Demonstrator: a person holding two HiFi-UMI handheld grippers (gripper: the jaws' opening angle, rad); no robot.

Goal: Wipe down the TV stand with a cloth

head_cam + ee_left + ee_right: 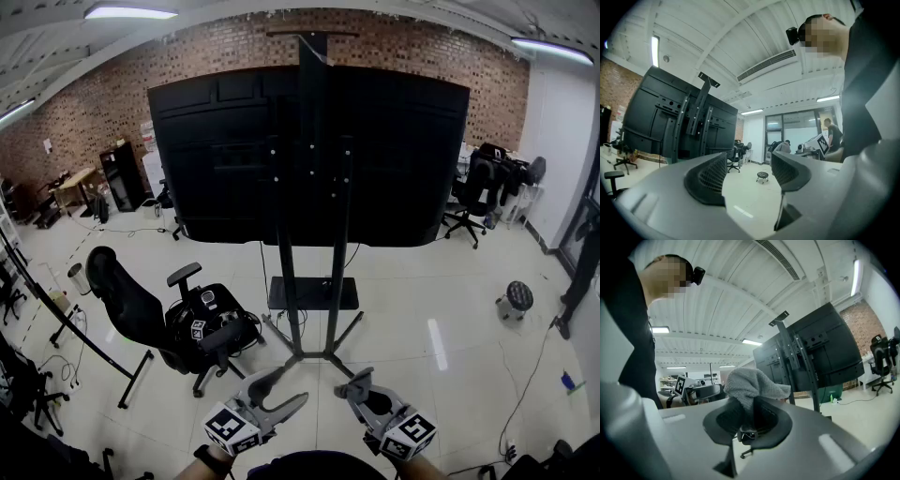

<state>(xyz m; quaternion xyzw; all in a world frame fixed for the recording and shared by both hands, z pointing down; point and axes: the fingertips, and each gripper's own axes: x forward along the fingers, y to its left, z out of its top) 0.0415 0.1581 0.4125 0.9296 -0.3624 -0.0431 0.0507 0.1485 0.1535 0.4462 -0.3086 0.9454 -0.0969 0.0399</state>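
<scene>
1. The TV [225,159] fills your 12 o'clock, with its black back facing you.
2. The TV stand [286,281] carries it, its feet on the floor just ahead of both grippers.
3. A black office chair [202,328] sits at your 10 o'clock.
4. Your left gripper [291,386] has its jaws apart, with nothing between them.
5. Your right gripper [352,382] is clamped on the grey cloth [750,385], which bunches above the jaws, clear of the stand.
</scene>
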